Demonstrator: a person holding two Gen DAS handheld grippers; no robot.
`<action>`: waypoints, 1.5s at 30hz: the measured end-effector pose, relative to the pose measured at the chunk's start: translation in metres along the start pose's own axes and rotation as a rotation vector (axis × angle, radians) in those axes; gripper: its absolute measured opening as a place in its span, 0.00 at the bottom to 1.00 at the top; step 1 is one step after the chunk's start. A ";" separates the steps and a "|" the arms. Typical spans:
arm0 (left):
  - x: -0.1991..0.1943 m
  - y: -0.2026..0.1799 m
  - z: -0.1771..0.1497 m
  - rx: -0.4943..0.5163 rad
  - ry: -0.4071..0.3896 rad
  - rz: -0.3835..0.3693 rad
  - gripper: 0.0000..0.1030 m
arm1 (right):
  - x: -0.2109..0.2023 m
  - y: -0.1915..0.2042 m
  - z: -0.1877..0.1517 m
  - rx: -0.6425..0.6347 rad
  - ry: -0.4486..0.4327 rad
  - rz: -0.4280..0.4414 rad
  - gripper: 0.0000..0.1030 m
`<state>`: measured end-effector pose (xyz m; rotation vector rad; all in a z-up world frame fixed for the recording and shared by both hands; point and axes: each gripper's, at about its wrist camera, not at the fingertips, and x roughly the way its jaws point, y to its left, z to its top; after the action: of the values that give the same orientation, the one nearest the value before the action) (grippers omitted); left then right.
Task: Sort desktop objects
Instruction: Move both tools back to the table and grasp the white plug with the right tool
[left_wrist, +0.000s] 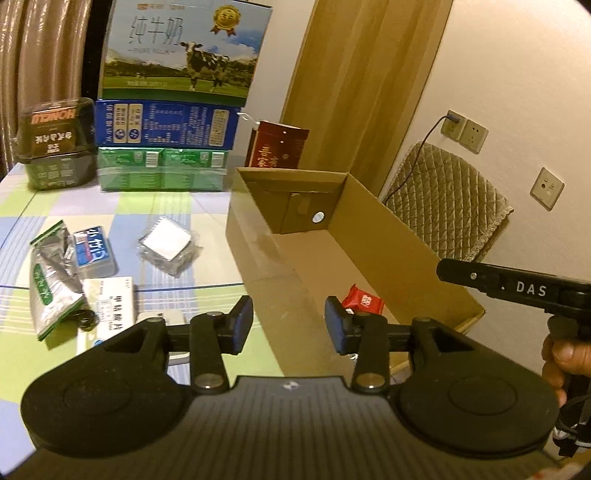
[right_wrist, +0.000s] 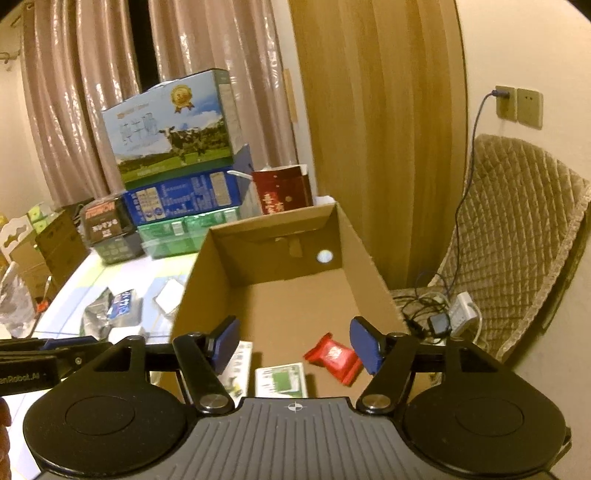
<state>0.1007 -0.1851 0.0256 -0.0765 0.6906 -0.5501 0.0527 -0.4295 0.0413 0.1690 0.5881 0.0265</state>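
the right gripper (right_wrist: 293, 347) hangs over the near end of the cardboard box (right_wrist: 369, 266) with its blue pads spread wide and nothing between them, and the left gripper (left_wrist: 289, 320) sits over the box's left wall, likewise spread and empty. inside the box, at its near end, lie a red snack packet (right_wrist: 334, 357), a green-and-white carton (right_wrist: 281, 379) just left of it and a white carton (right_wrist: 238, 363) against the left wall. outside the box to its left, on the checked tablecloth (left_wrist: 177, 206), remain a clear-wrapped square pack (left_wrist: 168, 245), a blue tin (left_wrist: 93, 251), a silver-green pouch (left_wrist: 50, 291) and a white medicine box (left_wrist: 109, 301).
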 end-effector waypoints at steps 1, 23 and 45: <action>-0.004 0.002 -0.001 0.005 -0.004 0.007 0.39 | -0.002 0.004 0.000 -0.001 -0.002 0.007 0.63; -0.092 0.136 -0.056 0.013 0.024 0.281 0.75 | -0.003 0.150 -0.038 -0.208 0.006 0.252 0.80; -0.015 0.187 -0.062 -0.018 0.093 0.207 0.74 | 0.124 0.187 -0.093 -0.286 0.159 0.214 0.79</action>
<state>0.1376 -0.0107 -0.0594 0.0039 0.7843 -0.3506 0.1081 -0.2224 -0.0720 -0.0493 0.7153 0.3327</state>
